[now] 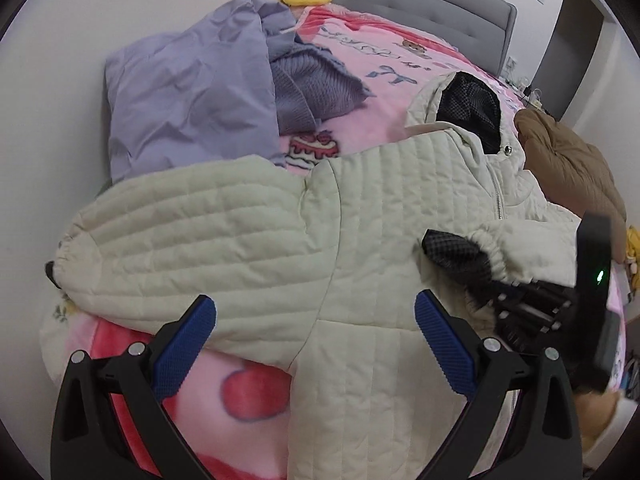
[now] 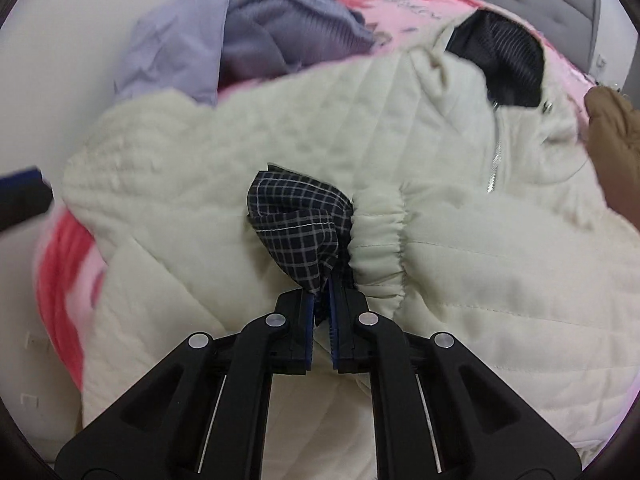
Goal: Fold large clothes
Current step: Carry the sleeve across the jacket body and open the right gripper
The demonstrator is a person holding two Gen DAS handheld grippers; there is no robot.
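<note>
Against the wall at the far left of the bed lies a lilac sheet with a lavender knit beside it. The cream quilted jacket, the garment to fold, is spread face up across the pink blanket, its left sleeve reaching toward the wall, hood toward the grey headboard. A brown jacket sits at the far right.

The left claw is released, its 2 blue pads wide apart above the hem, gripping nothing. The right claw is clenched on the checked lining sticking out of the right cuff, not on the quilted shell.

Risk, as I judge it: a pull on the lining alone may turn the sleeve inside out or let the thin cloth slip free, leaving the fold crooked.

Both claws point steeply down at the bed, the right one low over the jacket's chest.
</note>
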